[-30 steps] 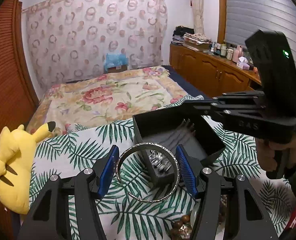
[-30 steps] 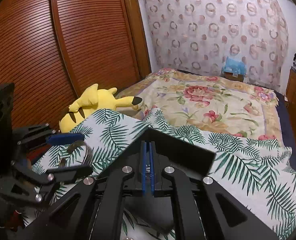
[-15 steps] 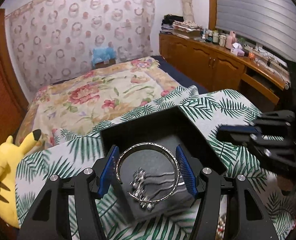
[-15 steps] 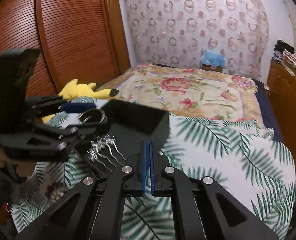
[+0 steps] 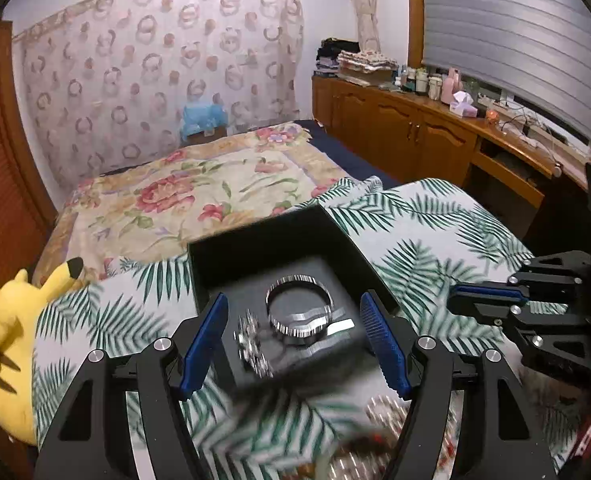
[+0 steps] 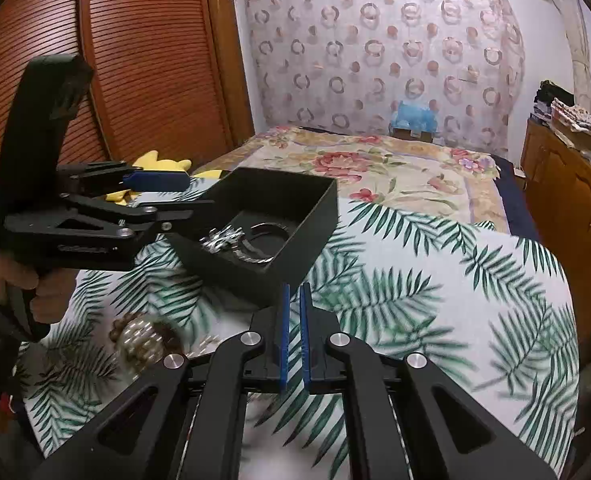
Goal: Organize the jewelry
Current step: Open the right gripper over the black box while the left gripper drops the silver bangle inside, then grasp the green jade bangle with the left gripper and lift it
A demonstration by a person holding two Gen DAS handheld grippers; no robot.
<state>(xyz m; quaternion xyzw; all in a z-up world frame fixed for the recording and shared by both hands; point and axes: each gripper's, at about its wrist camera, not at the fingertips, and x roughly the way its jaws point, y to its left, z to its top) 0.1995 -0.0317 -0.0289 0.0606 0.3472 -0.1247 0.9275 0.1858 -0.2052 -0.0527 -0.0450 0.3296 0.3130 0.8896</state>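
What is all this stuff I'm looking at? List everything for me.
box: one, black, open, on the palm-leaf cloth
bangle: one, silver, lying inside the box
hair comb: one, silver, inside the box beside the bangle
bead jewelry: blurred heap, brown and pale, on the cloth near the box
palm-leaf cloth: one, white and green, over the bed
plush toy: one, yellow, at the bed's edge
cabinet: wooden, along the wall, bottles on top
left tongs: black, blue pads, opening, nothing gripped
right tongs: shut, empty
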